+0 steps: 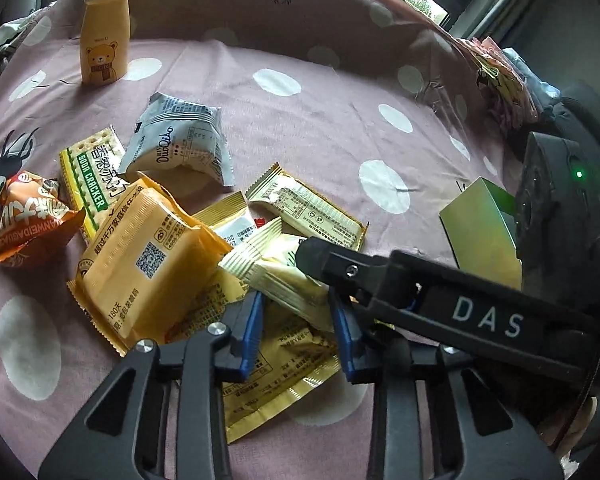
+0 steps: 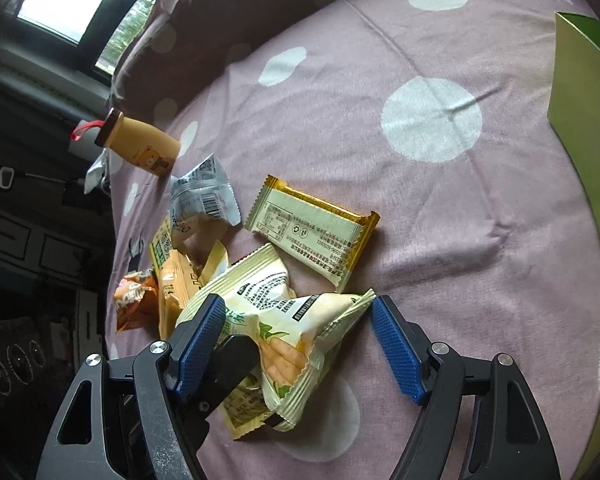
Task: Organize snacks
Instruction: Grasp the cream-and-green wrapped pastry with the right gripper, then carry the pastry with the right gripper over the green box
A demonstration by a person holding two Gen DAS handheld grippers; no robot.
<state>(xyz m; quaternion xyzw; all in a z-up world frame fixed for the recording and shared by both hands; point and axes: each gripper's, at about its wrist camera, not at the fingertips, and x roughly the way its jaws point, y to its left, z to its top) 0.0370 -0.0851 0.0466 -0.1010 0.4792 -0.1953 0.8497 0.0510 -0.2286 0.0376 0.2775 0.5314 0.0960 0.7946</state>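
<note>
The cream carrot-print snack packet (image 2: 276,320) lies at six o'clock of the snack pile on the dotted purple cloth (image 2: 480,240). The right gripper (image 2: 296,344) straddles it, jaws parted, left pad touching, right pad just clear. The left gripper (image 1: 296,332) stands narrowed around the same packet's crimped end (image 1: 284,280); whether its pads press I cannot tell. The pick-up step looks under way. Next: close firmly, lift, carry toward the green box (image 2: 580,100) at two o'clock.
</note>
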